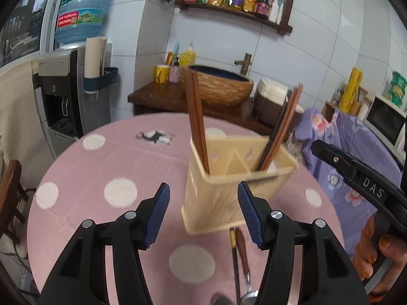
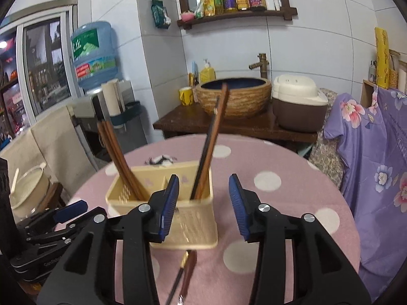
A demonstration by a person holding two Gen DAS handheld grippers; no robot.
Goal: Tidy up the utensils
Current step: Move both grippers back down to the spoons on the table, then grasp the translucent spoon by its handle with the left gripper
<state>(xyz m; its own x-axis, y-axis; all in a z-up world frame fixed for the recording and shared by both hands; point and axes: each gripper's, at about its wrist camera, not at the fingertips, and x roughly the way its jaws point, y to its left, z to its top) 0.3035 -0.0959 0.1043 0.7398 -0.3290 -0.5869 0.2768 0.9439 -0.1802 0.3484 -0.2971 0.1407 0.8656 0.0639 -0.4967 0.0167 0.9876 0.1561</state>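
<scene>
Wooden-handled spoon (image 1: 243,256) and chopstick (image 1: 234,259) lie near the table's (image 1: 76,178) front edge: light, stiff, slippery; grip mid-handle. Left tongs (image 1: 203,212) and right tongs (image 2: 203,203) gape empty.

Tall chopsticks (image 2: 115,160) leaned from the holder (image 2: 193,218), blocking overhead passage (pink table (image 2: 292,203) to its right lay clear).

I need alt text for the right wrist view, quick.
The right gripper, jaws open and empty, hovers over a cream utensil holder on a pink polka-dot tablecloth. Brown chopsticks stand in its compartments; a spoon and a black chopstick lie in front.
</scene>
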